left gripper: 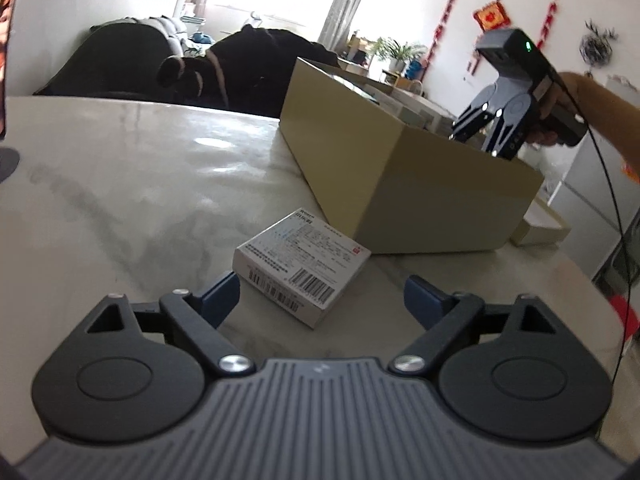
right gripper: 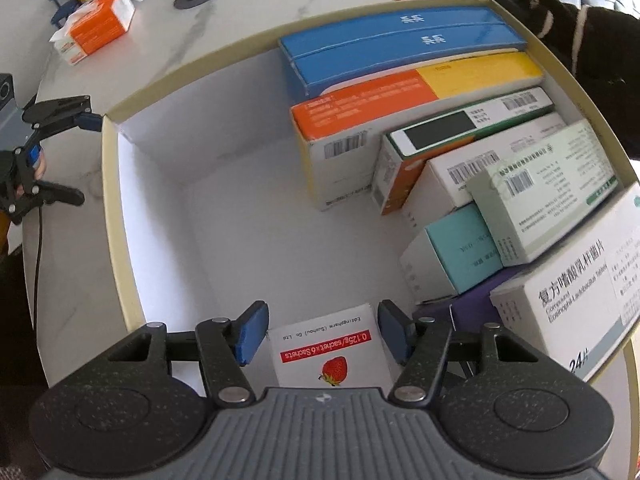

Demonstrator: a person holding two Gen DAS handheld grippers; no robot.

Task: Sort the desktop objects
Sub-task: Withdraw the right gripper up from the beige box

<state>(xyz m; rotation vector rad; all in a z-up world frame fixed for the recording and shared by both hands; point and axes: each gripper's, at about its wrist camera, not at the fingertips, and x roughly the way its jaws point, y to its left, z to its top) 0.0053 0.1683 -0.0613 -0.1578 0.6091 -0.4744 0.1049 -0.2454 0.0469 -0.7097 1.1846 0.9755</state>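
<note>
Left gripper [left gripper: 322, 294] jaws wide apart, white box [left gripper: 302, 266] on table [left gripper: 120, 184] between the fingertips, untouched, right gripper [right gripper: 322, 332] over carton [right gripper: 108, 184], jaws apart beside strawberry box [right gripper: 332, 354], contact unclear, its lower edge hidden, carton's left half bare

storage box [right gripper: 120, 216] left half free, medicine cartons [right gripper: 460, 152] crowd right
</note>
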